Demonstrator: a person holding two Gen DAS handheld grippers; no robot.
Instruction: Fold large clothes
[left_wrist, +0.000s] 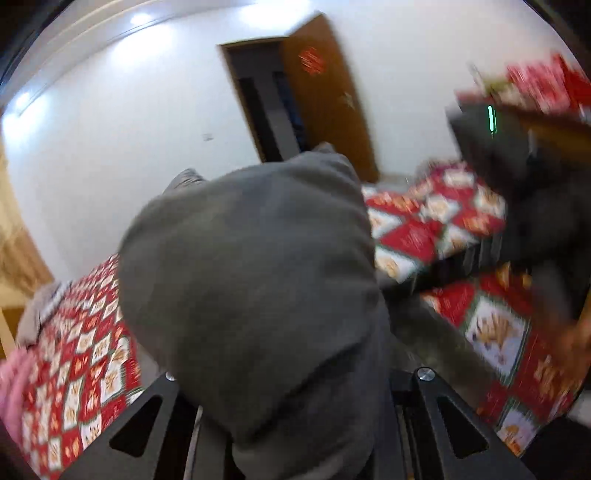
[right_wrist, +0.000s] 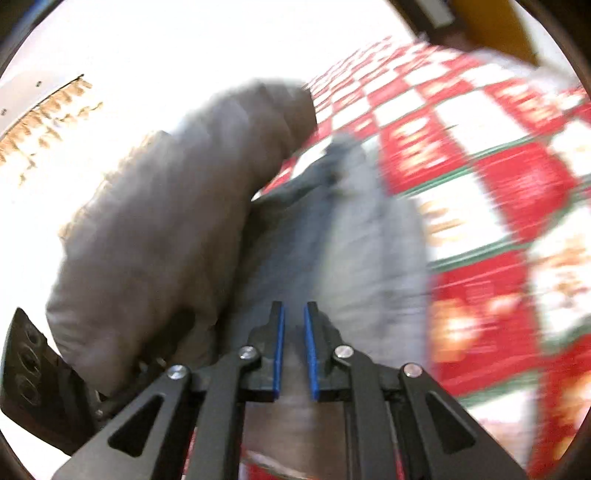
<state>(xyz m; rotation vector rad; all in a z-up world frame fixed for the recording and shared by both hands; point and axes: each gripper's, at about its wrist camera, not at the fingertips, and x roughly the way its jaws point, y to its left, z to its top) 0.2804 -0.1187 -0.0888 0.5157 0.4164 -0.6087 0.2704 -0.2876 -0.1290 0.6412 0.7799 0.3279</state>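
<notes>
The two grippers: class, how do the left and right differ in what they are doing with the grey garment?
The left gripper is shut on the grey garment, its fingertips buried in cloth; the right gripper stands slightly open, blue pads bare, gripping nothing. The left lifts a bunched fold; the right only points at cloth. Both share black frames.

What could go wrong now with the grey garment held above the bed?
1. The left gripper is buried under the grey garment, so its grip cannot be checked; a thin pinch might slip.
2. The right gripper shows a gap between its blue pads, with no cloth visibly pinched; that side may drop and spoil the fold.
3. Both views are blurred from fast motion; the hanging cloth could land bunched on the bed.
</notes>
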